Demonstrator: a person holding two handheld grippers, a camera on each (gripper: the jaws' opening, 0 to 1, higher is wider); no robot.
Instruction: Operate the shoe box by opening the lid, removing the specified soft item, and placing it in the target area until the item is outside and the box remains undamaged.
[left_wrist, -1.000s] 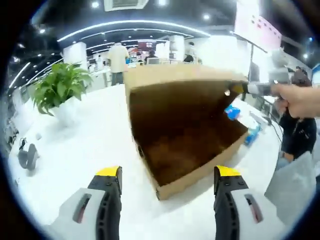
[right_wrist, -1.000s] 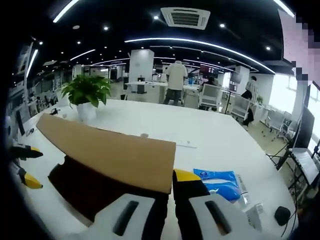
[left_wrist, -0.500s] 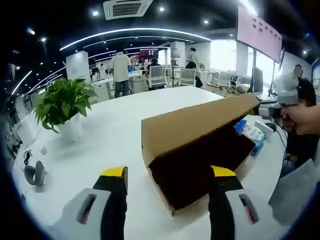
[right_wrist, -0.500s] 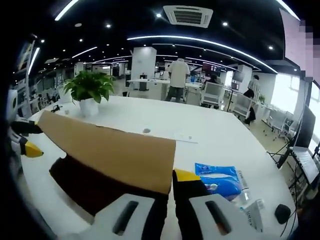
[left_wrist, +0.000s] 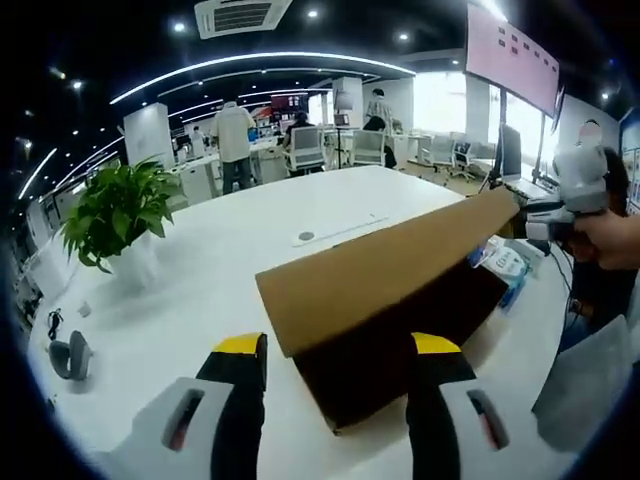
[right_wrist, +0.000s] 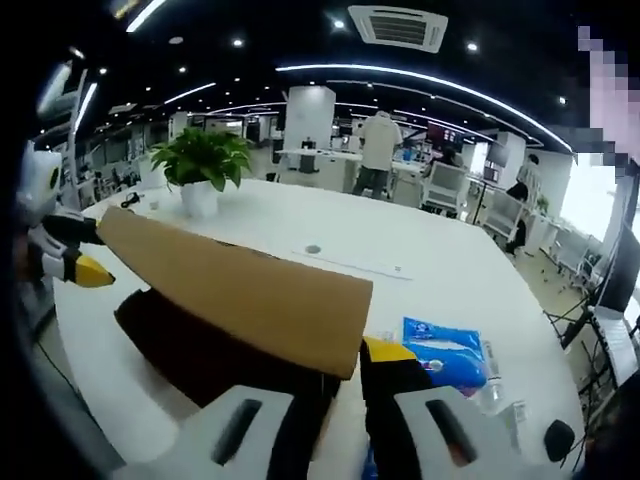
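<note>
A brown cardboard shoe box (left_wrist: 400, 350) stands on the white table, its hinged lid (left_wrist: 385, 270) tilted low over the dark inside. My right gripper (right_wrist: 345, 375) is shut on the lid's (right_wrist: 240, 300) free corner, and it enters the left gripper view from the right (left_wrist: 535, 220), held by a hand. My left gripper (left_wrist: 338, 345) is open, its yellow-tipped jaws standing either side of the box's near corner without touching it. That gripper's yellow tip (right_wrist: 75, 262) comes in at the left of the right gripper view. What lies inside the box is hidden.
A potted green plant (left_wrist: 115, 215) stands on the table left of the box. Blue packets (right_wrist: 445, 350) lie on the table beyond the box's right end. A small dark device (left_wrist: 65, 355) rests near the left edge. People stand far back in the office.
The lid has swung down from nearly upright to low over the box, hiding the inside. My right gripper stayed shut on its corner; the left gripper stayed open.
</note>
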